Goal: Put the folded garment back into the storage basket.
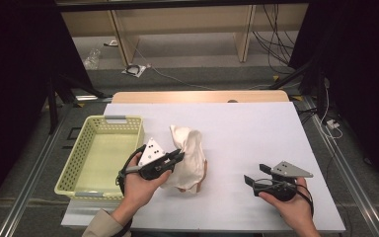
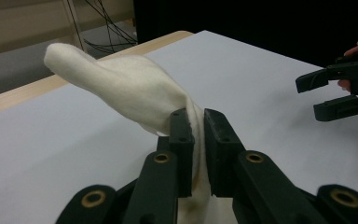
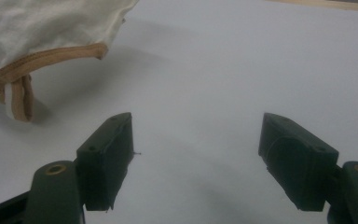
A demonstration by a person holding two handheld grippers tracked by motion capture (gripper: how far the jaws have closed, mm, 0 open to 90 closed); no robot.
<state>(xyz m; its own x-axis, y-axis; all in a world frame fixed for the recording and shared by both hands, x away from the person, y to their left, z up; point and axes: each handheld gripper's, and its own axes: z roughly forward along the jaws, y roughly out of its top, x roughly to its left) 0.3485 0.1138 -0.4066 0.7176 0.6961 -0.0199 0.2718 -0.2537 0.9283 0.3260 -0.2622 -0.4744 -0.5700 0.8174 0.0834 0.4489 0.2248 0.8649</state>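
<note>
Cloth (image 1: pixel 187 155), cream, limp and light, lifted in a peak mid-table just right of the yellow basket (image 1: pixel 81 158). Left gripper (image 1: pixel 177 157) is clamped on a thin fold near the middle; it looks likely to sag and slide, so I judge the tan-bound hem (image 3: pixel 51 58) the firmer hold. Right gripper (image 1: pixel 249 181) hangs well apart from it, jaws spread, holding nothing. Left gripper view shows the pinch closely; right gripper view shows the hem and its dangling strap, which the high view barely gives.

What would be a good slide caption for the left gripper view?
Left gripper pinches a cream cloth above the white table, while the open right gripper waits beyond.
</note>
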